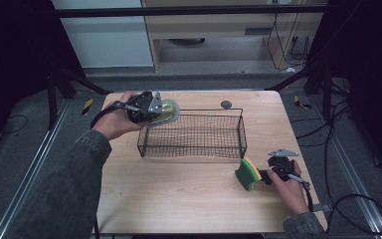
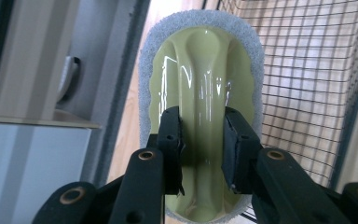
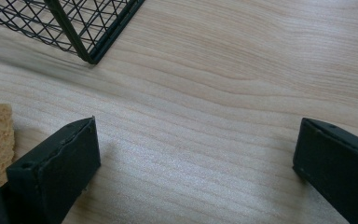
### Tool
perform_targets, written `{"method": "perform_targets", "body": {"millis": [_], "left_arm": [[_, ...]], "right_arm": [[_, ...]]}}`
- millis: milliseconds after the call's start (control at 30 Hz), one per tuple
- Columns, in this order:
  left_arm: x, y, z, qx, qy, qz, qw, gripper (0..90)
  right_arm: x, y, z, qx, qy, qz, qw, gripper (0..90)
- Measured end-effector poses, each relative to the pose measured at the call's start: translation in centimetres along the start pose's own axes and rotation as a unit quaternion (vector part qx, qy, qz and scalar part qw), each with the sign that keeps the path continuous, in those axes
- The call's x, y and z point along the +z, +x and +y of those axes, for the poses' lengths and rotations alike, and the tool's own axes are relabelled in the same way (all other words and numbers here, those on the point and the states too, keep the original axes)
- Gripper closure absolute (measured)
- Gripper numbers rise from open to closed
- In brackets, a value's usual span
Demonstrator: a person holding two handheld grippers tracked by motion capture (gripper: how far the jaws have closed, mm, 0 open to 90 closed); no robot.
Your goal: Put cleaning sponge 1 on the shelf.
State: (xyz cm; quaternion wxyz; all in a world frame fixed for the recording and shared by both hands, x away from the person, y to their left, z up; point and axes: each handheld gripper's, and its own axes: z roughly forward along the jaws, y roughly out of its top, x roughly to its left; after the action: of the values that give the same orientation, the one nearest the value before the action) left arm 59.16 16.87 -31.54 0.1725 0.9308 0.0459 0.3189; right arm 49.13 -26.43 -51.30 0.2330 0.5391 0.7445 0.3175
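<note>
Up at ten o'clock on the worktop [image 1: 189,199], the left tool [image 2: 200,144] clamps a green scrub pad [image 2: 200,93] just over the wire basket [image 1: 194,137] rim. Right tool [image 3: 196,154] rests wide apart at four o'clock, yellow-green sponge [image 1: 247,173] just beside it, basket corner beyond.

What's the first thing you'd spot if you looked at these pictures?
The left claw is shut on a shiny green scrubber with a grey fuzzy rim, held at the left end of a black wire basket on the wooden table. Near the table's right edge, a green and yellow sponge stands beside the right claw, which is open with only table between its jaws.
</note>
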Motion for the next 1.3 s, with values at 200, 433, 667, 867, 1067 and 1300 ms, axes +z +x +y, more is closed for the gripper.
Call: {"method": "perform_targets", "body": {"millis": [200,433,667,867,1067,1300], "left_arm": [[0.1,-0.4,0.6,0.016,0.008,-0.009,0.9998,71.0],[0.8,-0.7,0.6,0.027,0.018,-0.017,0.9993,71.0],[1.3,-1.3,0.6,0.033,0.026,-0.02,0.9989,71.0],[2.5,-1.4,0.4,0.034,0.033,-0.031,0.9984,71.0],[3.7,-1.8,0.1,0.033,0.037,-0.045,0.9977,71.0],[4.2,-2.1,-0.3,0.032,0.044,-0.052,0.9972,71.0]], "right_arm": [[-0.1,0.0,-0.1,-0.005,0.0,0.004,1.0,0.7],[0.0,-0.1,0.0,-0.008,0.001,0.007,0.9999,0.5],[0.0,0.0,0.0,-0.006,-0.001,0.005,1.0,0.7],[0.0,0.0,0.0,-0.008,0.0,0.006,1.0,0.7],[0.0,0.0,0.0,-0.007,0.001,0.005,1.0,0.7],[0.0,0.0,0.0,-0.005,0.001,0.007,1.0,0.7]]}}
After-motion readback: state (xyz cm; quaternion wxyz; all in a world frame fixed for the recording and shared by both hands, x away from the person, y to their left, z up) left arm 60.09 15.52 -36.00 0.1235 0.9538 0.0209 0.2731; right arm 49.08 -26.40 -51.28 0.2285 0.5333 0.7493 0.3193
